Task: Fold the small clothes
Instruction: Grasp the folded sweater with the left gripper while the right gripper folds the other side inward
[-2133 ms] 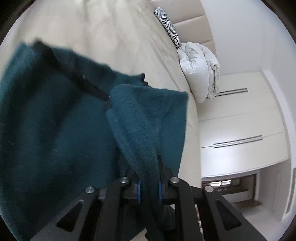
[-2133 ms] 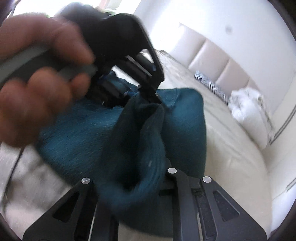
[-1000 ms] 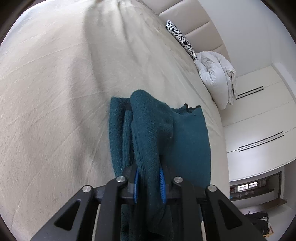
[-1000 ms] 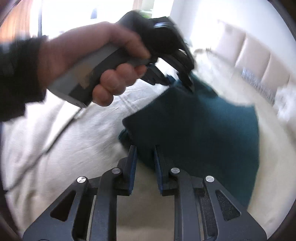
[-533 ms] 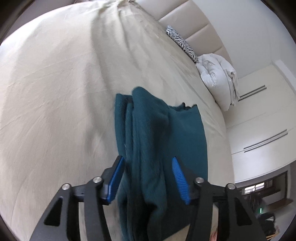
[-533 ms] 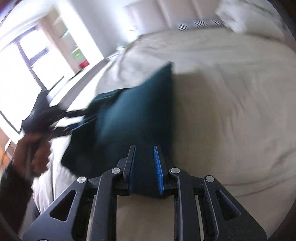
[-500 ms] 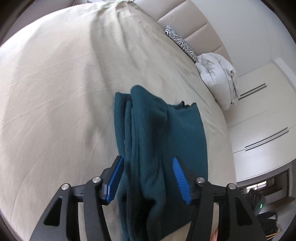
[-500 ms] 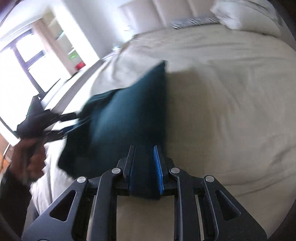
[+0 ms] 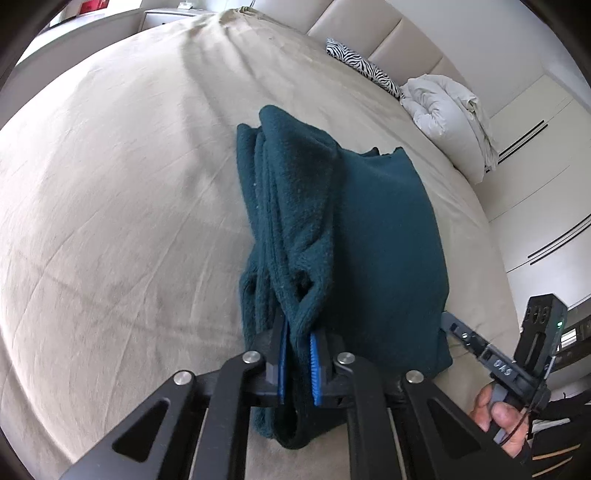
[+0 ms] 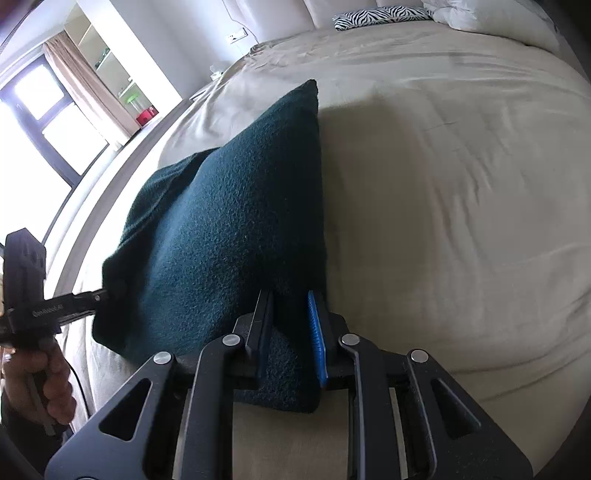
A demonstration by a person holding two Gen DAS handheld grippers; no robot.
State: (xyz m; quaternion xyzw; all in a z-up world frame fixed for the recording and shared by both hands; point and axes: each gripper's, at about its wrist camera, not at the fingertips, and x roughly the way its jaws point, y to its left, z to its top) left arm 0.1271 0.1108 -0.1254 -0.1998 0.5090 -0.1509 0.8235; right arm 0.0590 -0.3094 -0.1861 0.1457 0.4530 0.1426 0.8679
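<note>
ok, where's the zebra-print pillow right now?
The zebra-print pillow lies at the far end of the bed, against the padded headboard. It sits just left of the bundled white duvet in the left wrist view, well beyond the teal garment.

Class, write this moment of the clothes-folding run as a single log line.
stage: mid-fold | item: teal fleece garment, folded, on beige bedspread | left hand-held gripper: shut on garment | right hand-held gripper: shut on garment

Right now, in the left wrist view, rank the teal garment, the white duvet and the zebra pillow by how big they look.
1. teal garment, largest by far, though it is nearest the camera.
2. white duvet, bundled by the headboard.
3. zebra pillow, smallest; it lies farthest back, so its true size against the duvet is unsure.
</note>
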